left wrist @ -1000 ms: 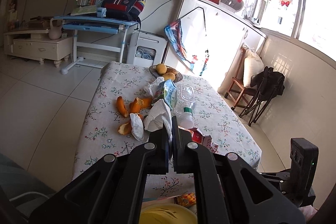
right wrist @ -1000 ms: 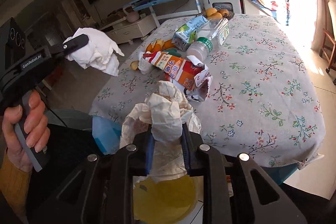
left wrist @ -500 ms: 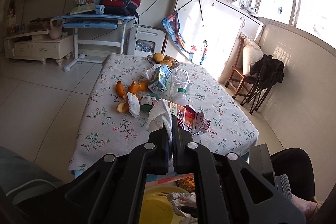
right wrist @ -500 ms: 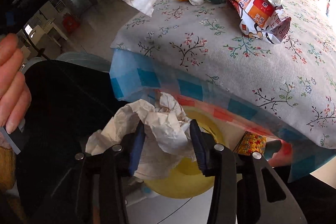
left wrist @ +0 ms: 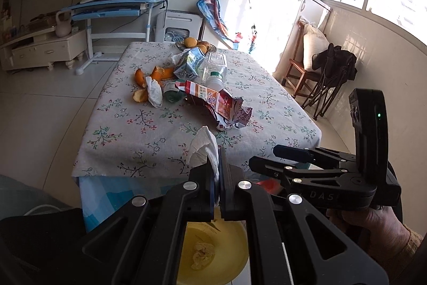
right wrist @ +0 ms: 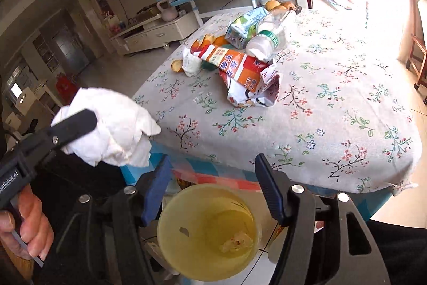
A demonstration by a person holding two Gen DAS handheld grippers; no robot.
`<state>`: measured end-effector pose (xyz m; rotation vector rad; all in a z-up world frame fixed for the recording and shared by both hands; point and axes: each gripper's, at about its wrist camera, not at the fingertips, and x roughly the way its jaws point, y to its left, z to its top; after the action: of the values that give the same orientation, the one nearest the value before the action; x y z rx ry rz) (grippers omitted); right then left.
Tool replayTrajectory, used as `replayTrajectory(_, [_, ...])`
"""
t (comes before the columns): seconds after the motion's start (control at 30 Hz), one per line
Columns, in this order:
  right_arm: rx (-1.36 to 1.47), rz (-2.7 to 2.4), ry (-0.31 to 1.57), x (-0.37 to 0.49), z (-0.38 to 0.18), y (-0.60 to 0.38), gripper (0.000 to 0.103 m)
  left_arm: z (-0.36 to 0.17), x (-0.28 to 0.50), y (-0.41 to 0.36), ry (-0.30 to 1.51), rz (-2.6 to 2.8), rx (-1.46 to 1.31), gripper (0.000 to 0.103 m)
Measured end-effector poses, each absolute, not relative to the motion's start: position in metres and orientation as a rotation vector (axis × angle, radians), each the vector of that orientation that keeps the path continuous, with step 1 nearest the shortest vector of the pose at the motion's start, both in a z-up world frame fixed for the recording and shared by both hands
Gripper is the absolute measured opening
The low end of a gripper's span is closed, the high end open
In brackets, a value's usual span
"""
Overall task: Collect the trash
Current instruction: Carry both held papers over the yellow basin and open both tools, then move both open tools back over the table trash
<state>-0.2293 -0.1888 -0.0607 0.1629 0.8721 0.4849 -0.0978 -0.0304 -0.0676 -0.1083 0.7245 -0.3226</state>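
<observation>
My left gripper (left wrist: 217,172) is shut on a white tissue (left wrist: 202,148) and hangs by the table's near edge, above the yellow bin (left wrist: 234,253). In the right wrist view the same tissue (right wrist: 114,130) shows at the left. My right gripper (right wrist: 210,170) hovers over the bin (right wrist: 170,245); its jaws are opening with nothing between them. A crumpled paper (right wrist: 236,242) lies in the bin's bottom. On the floral tablecloth (left wrist: 149,135) lie an orange snack bag (left wrist: 218,103), a milk carton (left wrist: 186,63), a plastic bottle (left wrist: 216,68), orange peels (left wrist: 149,76) and another tissue (left wrist: 154,92).
A fruit bowl (left wrist: 194,43) sits at the table's far end. A wooden chair (left wrist: 301,66) and a folded black stand (left wrist: 331,82) are to the right. A blue desk (left wrist: 114,7) stands behind. The person's dark-clothed legs flank the bin.
The right gripper's jaws spread and let the crumpled paper go; it now lies in the yellow bin. The left gripper with its tissue drew back from the trash pile to the table's near edge.
</observation>
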Motion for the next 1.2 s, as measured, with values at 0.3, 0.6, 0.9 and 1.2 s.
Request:
replayTrajectory(0.3, [0.259, 0.401, 0.771, -0.226, -0.049, -0.215, 0.065, -0.114, -0.104, -0.055, 0.907, -0.409, -0.083, 0.004])
replayTrajectory(0.6, [0.252, 0.405, 0.746, -0.226, -0.049, -0.209, 0.067, -0.147, -0.109, -0.075, 1.043, -0.458, 0.012, 0.039])
replayTrajectory(0.9, [0.258, 0.394, 0.736, -0.226, -0.049, -0.212, 0.068, -0.138, -0.104, -0.055, 1.007, -0.411, -0.059, 0.058])
replayTrajectory(1.2, [0.24, 0.391, 0.739, -0.225, -0.05, -0.209, 0.07, -0.126, -0.102, -0.038, 0.917, -0.316, -0.109, 0.081])
